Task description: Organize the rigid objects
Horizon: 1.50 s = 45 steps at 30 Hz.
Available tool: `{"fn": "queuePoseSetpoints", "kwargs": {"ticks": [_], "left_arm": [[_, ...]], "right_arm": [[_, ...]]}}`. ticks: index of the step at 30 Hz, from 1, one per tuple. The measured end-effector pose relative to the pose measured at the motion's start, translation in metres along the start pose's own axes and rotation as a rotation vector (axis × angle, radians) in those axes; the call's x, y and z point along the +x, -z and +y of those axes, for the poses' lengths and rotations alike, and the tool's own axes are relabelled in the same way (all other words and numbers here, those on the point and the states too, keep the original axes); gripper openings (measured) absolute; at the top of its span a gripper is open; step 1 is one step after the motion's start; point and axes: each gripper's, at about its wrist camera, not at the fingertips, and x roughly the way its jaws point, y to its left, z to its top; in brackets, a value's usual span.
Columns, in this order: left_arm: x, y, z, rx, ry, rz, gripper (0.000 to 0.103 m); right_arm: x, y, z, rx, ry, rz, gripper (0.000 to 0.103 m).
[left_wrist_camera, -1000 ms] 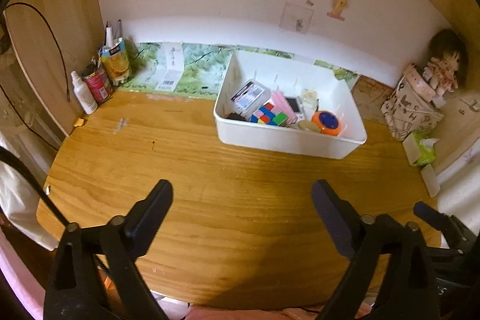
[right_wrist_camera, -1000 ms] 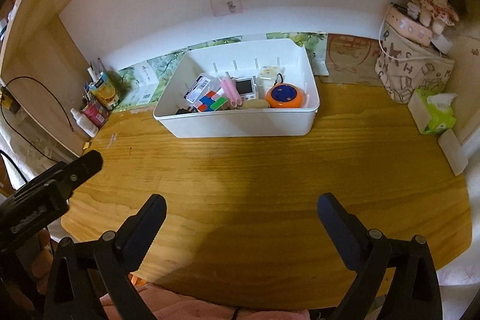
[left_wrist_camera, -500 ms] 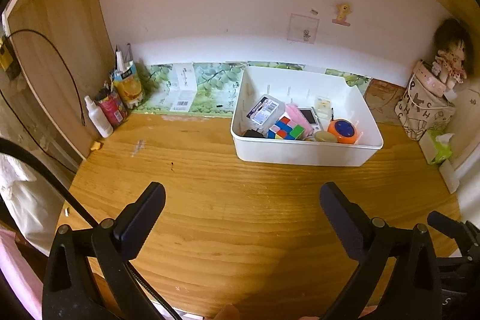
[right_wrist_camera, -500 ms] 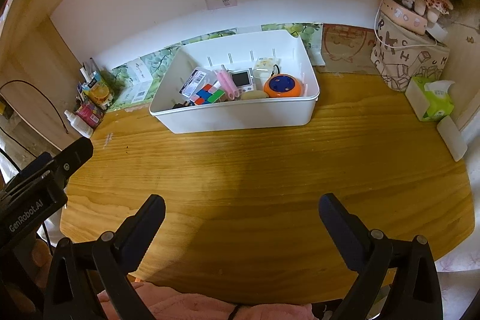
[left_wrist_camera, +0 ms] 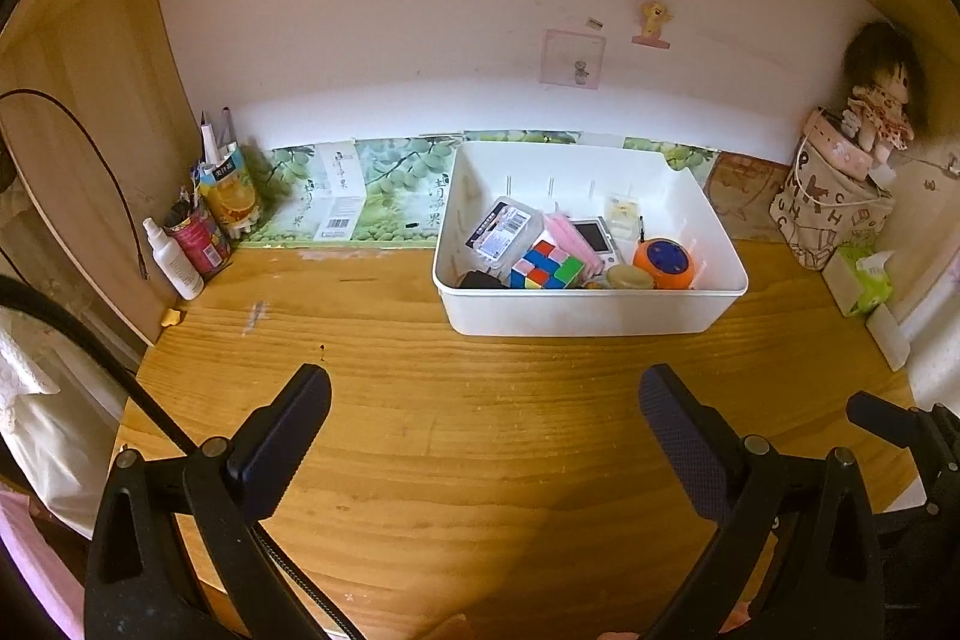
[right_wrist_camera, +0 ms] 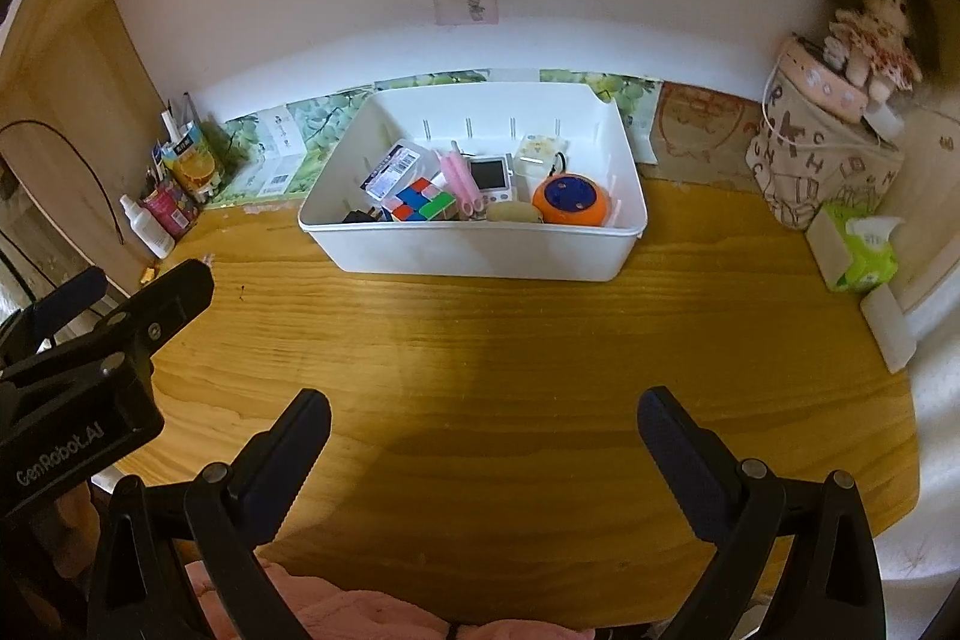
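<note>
While your left gripper and right gripper both hang over the wooden desk with fingers spread wide and nothing held, the white bin sits well beyond both, by the wall. In the bin: colour cube, orange round gadget, barcode-labelled clear box. "GenRobot.AI" reads on the left gripper's body in right view.

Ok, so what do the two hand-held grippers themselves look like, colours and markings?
Both are matte black plastic. The left hand-held gripper has dark textured finger pads, silver pivot screws and a black cable. The right hand-held gripper looks the same; white GenRobot.AI lettering shows on the left one's body.
</note>
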Motion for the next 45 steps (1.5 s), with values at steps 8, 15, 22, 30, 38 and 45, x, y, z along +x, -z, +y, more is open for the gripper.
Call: {"fn": "queuePoseSetpoints", "kwargs": {"ticks": [8, 15, 22, 30, 38, 45], "left_arm": [[0.002, -0.002, -0.005, 0.017, 0.009, 0.003, 0.102], [0.002, -0.001, -0.008, 0.031, 0.008, 0.012, 0.102], [0.001, 0.000, -0.010, 0.048, 0.002, 0.006, 0.102], [0.001, 0.001, -0.011, 0.049, 0.001, 0.003, 0.102], [0.000, 0.000, -0.010, 0.048, 0.002, 0.003, 0.102], [0.001, 0.000, -0.010, 0.054, 0.004, 0.007, 0.102]], "right_arm": [[0.006, -0.002, 0.002, -0.021, -0.006, 0.019, 0.103], [0.009, -0.001, 0.000, -0.006, -0.010, 0.035, 0.103], [0.009, 0.001, 0.001, -0.007, -0.012, 0.039, 0.103], [0.010, 0.001, 0.002, -0.018, -0.009, 0.047, 0.103], [0.012, 0.002, 0.006, -0.030, -0.006, 0.059, 0.103], [0.013, 0.001, 0.007, -0.031, -0.001, 0.066, 0.103]]}}
